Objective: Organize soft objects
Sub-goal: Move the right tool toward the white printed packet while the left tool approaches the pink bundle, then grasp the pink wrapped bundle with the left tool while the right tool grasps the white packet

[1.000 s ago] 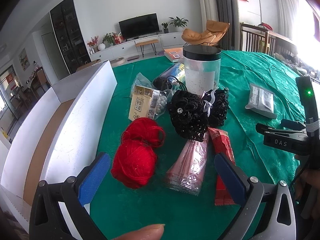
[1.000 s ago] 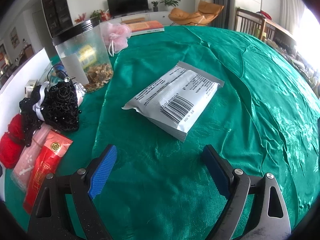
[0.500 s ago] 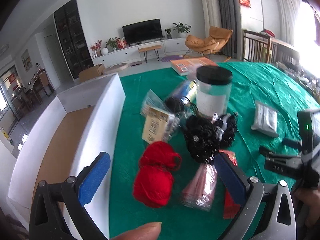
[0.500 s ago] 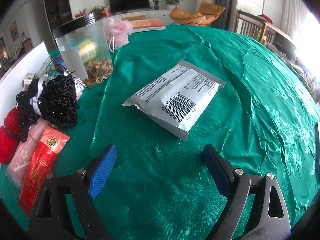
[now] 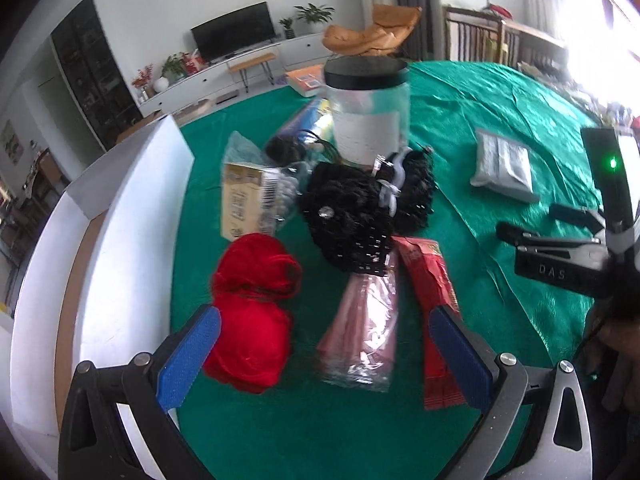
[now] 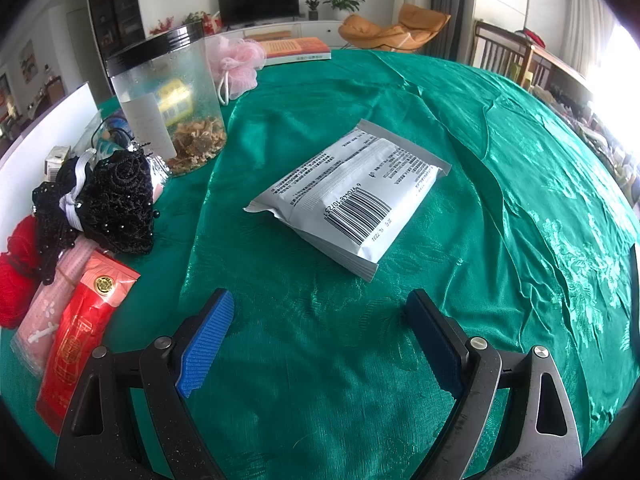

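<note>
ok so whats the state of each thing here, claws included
left claw: open, empty, over the yarn and pink pack
right claw: open, empty, short of the grey pack
jar: upright, lid on
yarn: loose on the cloth, beside the box
grey pack: flat, sealed, apart from the rest
red pack: flat, beside the pink pack
box: open

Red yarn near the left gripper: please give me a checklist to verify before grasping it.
1. Left gripper open: ok.
2. Yarn between the fingers: not ok; it sits at the left finger, off centre.
3. Pink packet outside the grasp: not ok, it lies between the fingers.
4. White box beside the yarn for placing: ok.
5. Right gripper open and apart: ok.
6. Yarn strand free of the black lace: cannot tell.
</note>
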Demonstrator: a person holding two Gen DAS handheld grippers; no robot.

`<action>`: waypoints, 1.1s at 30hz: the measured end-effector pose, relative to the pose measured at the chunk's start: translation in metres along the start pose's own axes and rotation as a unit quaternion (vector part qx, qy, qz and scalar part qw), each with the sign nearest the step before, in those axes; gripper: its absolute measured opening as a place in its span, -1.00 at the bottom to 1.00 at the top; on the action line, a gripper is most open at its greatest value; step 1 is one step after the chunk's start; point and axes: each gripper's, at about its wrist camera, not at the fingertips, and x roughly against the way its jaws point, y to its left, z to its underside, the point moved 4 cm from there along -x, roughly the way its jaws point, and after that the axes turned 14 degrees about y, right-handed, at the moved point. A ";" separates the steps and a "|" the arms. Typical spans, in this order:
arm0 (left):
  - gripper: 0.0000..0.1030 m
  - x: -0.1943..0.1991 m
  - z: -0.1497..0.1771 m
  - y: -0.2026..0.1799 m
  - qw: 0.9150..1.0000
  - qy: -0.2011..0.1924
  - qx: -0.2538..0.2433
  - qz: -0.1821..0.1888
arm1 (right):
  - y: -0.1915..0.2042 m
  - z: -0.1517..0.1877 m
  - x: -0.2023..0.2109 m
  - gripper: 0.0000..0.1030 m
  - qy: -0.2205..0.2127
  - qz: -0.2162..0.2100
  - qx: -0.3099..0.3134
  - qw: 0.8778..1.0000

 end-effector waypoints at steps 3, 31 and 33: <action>1.00 -0.023 -0.010 -0.013 1.000 0.019 -0.016 -0.018 | -0.001 0.000 0.000 0.75 -0.001 -0.003 -0.001 1.000; 1.00 -0.074 -0.037 -0.007 0.982 0.164 0.008 0.091 | -0.005 -0.002 0.000 0.76 -0.003 -0.009 -0.005 1.000; 1.00 -0.074 -0.041 -0.007 0.980 0.179 0.015 0.089 | -0.005 -0.002 -0.001 0.76 -0.002 -0.007 -0.004 1.000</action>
